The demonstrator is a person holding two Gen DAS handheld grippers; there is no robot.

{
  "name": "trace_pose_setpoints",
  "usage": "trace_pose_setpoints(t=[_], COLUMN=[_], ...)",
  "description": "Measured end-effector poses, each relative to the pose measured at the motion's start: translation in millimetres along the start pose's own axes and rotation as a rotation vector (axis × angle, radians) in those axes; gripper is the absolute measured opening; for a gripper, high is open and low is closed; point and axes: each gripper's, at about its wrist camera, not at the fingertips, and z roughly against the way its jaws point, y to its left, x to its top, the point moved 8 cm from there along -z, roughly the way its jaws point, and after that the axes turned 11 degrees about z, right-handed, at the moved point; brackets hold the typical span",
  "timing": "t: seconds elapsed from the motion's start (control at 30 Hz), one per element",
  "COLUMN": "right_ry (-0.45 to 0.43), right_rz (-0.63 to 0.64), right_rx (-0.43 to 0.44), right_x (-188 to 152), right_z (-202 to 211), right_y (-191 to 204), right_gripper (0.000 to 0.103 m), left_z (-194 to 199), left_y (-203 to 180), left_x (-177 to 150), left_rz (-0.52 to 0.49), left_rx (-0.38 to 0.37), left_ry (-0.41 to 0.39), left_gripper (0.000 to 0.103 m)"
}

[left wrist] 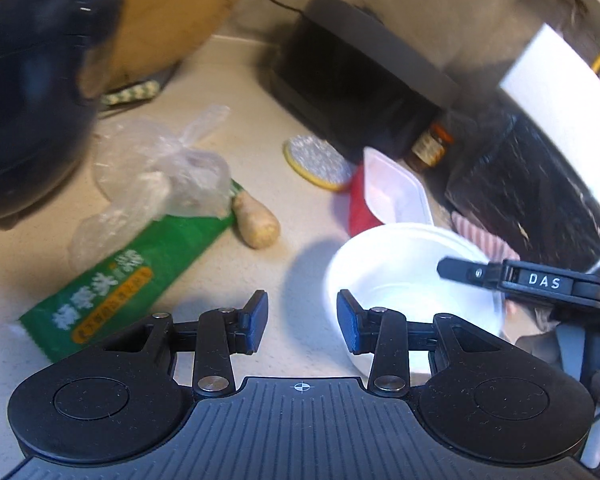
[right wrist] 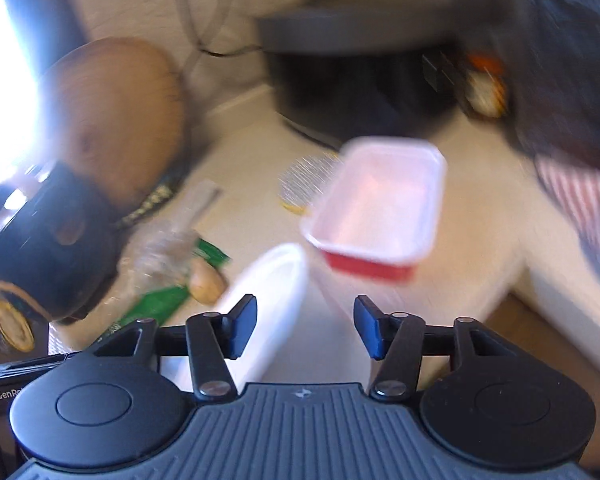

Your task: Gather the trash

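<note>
On the beige counter (left wrist: 228, 92) lie a green wrapper (left wrist: 128, 276), a crumpled clear plastic bag (left wrist: 160, 172), a piece of ginger (left wrist: 256, 220), a white foam bowl (left wrist: 404, 276) and a red tray with a clear lid (left wrist: 392, 192). My left gripper (left wrist: 302, 322) is open and empty above the counter, just left of the bowl. The right gripper's arm (left wrist: 540, 284) reaches over the bowl's right rim. In the blurred right wrist view, my right gripper (right wrist: 306, 328) is open, with the bowl (right wrist: 268, 300) at its left finger and the red tray (right wrist: 376, 204) ahead.
A dark rice cooker (left wrist: 24, 112) and a wooden board (left wrist: 168, 16) stand at the left. A black appliance (left wrist: 356, 84), a round scrubber (left wrist: 316, 160) and a jar (left wrist: 428, 148) sit at the back. A black bag (left wrist: 528, 184) is at the right.
</note>
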Motion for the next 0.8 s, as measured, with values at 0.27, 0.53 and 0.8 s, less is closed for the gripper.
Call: trace_pose_setpoints(t=[0.27,0.53,0.8], right_ry=[0.054,-0.031,-0.209], right_rz=[-0.190,-0.051,0.223], right_rx=[0.107,0.102,-0.100], right_x=[-30.9,-20.7,-17.6], right_z=[-16.2,-16.5,40.7], right_y=[-28.1,6.8,0.8], right_gripper=[0.048,0.050,0.073], left_z=[-5.7,-9.9,-96.5], left_y=[-9.3,6.6,10.2], left_x=[-5.0,44.0,73.7], left_rz=[-0.017,0.117,0.079], left_rx=[0.001,0.025,0.231], left_ry=[0.012,-0.063,0.049], left_gripper=[0.042,0.042,0.042])
